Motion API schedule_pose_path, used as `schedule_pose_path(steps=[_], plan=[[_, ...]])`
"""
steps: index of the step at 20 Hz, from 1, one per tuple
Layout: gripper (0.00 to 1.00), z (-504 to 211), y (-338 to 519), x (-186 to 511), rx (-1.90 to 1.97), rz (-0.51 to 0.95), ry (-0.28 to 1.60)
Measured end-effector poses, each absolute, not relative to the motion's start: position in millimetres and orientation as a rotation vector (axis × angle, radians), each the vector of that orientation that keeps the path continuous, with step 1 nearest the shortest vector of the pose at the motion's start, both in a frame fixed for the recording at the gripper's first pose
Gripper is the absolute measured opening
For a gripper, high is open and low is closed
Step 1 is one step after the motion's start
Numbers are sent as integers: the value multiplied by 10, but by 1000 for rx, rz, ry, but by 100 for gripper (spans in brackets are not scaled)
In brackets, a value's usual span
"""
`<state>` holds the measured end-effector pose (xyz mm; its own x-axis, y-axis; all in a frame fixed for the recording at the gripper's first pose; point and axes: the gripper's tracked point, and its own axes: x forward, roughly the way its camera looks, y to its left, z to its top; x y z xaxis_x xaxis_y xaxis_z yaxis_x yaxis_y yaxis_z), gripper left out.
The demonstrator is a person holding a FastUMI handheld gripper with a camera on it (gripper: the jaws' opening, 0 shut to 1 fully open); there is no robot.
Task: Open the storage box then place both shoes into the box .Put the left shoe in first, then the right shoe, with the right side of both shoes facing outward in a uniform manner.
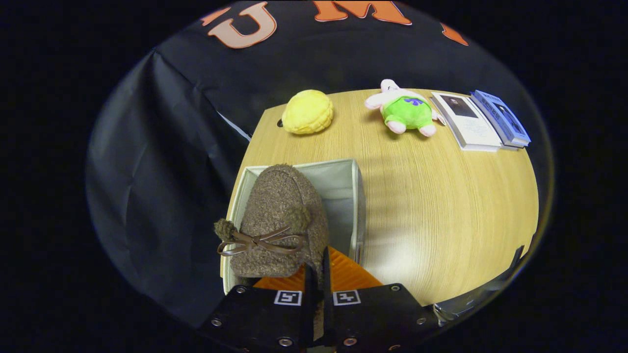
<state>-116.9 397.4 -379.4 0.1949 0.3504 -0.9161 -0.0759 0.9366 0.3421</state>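
A fuzzy brown shoe [279, 220] with a leather bow and two pom-poms hangs toe-forward just ahead of my fingers, over the open grey storage box [346, 179]. My gripper [318, 272] is shut on the shoe's rear edge, both fingers pressed close together on it. The box stands at the near left corner of the wooden table [441, 211], its inside pale and mostly hidden by the shoe. The box's lid and a second shoe are hidden from me.
Beyond the box lie a yellow plush bun [307, 112] and a green and pink plush toy [405, 110]. A stack of books [483, 120] rests at the far right of the table. Black cloth hangs left of the table edge.
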Motion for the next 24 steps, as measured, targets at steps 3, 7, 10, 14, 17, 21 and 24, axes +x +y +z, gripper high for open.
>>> schedule_pose_path(steps=[3,7,10,14,17,21,24], plan=[[12,-3985,3993,-1213,201,233,1360],[20,-4046,4082,-1228,218,202,1380],[26,-3853,4104,-1204,246,252,1364],[33,-3528,3932,-1088,278,304,1276],[51,-3277,3671,-886,275,335,1169],[67,-2932,3163,-645,240,345,1016],[72,-2686,2712,-485,217,321,915]])
